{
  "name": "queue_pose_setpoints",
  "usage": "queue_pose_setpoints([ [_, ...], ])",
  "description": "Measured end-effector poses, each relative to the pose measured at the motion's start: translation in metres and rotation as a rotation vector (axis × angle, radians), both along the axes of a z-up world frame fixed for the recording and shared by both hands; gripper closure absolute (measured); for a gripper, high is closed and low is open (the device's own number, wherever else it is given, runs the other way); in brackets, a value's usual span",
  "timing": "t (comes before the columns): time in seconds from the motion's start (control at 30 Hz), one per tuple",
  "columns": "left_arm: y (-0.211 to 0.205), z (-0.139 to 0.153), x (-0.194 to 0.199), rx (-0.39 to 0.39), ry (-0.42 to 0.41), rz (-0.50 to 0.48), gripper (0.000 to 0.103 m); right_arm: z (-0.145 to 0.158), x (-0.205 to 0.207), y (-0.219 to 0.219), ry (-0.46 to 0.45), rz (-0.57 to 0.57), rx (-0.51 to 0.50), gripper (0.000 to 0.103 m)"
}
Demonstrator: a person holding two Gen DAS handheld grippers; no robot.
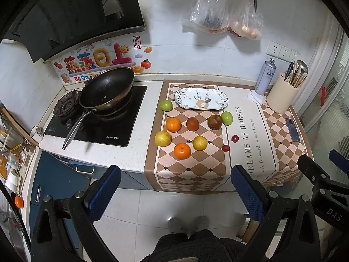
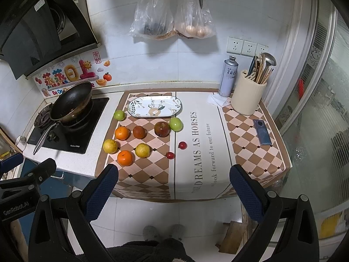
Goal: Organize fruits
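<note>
Left wrist view: the left gripper [image 1: 174, 187] hangs off the surface edge, fingers spread wide and empty. The fruits lie loose on the checkered brown-and-cream cloth [image 1: 196, 170], all in front of the oval white floral ceramic plate [image 1: 222, 100], which holds nothing.

Right wrist view: the right gripper [image 2: 173, 186] is likewise spread and empty. The two small round red fruits [image 2: 182, 145] nearest it would probably roll off if nudged by a finger.
</note>
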State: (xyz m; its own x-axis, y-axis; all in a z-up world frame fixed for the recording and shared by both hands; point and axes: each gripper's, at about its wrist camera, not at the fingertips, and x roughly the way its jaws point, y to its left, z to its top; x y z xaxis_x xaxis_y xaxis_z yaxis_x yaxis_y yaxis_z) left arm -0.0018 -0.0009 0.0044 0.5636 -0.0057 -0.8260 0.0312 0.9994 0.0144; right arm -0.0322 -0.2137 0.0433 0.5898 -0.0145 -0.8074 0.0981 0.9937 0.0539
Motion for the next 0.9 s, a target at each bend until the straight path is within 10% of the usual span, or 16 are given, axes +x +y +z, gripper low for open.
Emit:
queue_pose_setpoints([
  [0.9,0.003,0.014,0.015,0.011,-0.01,-0.004,0.0,0.004,0.005,-0.003,-0.011,-0.001,0.013,0.0],
])
